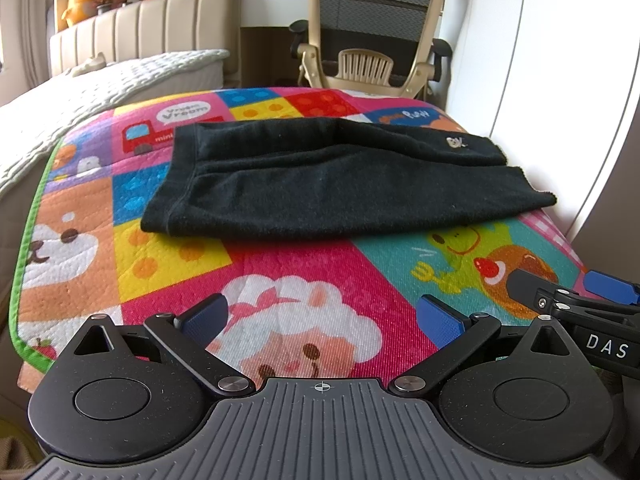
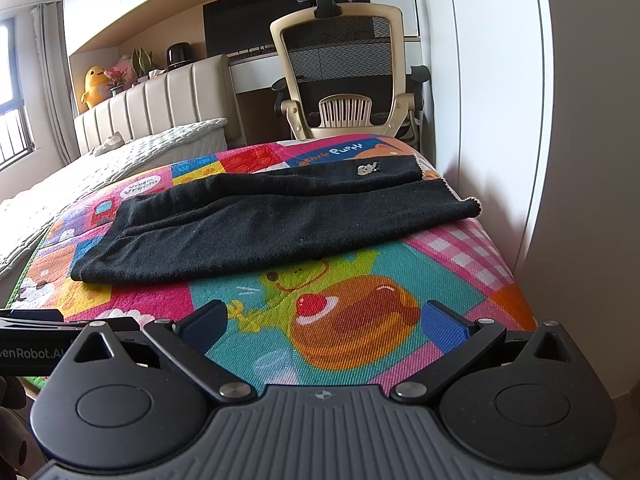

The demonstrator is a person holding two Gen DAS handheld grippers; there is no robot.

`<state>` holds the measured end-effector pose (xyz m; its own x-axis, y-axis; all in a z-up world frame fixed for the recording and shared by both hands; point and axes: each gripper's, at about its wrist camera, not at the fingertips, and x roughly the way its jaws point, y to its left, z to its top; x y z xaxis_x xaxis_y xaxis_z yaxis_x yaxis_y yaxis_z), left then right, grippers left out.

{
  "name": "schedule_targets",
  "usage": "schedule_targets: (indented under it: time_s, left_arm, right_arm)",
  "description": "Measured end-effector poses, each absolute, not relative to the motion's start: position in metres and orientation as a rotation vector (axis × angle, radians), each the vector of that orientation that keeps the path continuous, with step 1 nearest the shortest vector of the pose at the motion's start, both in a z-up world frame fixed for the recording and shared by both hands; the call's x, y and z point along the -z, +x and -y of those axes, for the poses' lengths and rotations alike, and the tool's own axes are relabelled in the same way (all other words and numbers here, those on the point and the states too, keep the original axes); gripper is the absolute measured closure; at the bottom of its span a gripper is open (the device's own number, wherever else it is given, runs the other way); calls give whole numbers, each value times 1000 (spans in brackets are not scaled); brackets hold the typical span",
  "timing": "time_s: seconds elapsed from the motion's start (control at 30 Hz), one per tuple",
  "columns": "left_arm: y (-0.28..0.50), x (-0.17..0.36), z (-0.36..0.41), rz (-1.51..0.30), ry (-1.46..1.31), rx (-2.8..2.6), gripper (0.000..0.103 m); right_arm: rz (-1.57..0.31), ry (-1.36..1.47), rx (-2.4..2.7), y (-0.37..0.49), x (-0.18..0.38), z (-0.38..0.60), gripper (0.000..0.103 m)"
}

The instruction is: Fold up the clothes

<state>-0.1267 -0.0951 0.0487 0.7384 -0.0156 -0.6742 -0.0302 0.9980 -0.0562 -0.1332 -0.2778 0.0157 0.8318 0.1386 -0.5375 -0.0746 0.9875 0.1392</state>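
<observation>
A black garment (image 1: 332, 180) lies folded lengthwise on a colourful cartoon mat (image 1: 304, 276), with a small embroidered logo near its far right end. It also shows in the right wrist view (image 2: 272, 224). My left gripper (image 1: 322, 318) is open and empty, low over the mat in front of the garment's near edge. My right gripper (image 2: 324, 322) is open and empty, beside the left one, over the mat's (image 2: 360, 320) frog picture. Its fingers (image 1: 536, 296) show at the right edge of the left wrist view.
The mat covers the foot of a bed with a white quilt (image 1: 80, 92) at left and a beige headboard (image 1: 160, 28). An office chair (image 1: 372, 36) stands beyond the mat's far edge. A white wall or wardrobe (image 2: 520, 120) runs close along the right side.
</observation>
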Motion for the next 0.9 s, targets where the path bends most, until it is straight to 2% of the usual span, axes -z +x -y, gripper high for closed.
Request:
schedule_targets:
  time_s: [0.9]
  left_arm:
    - [-126,-47,95,-747,-68,-6,0]
  right_arm:
    - [-602,119,-122,-128,-12,277,0]
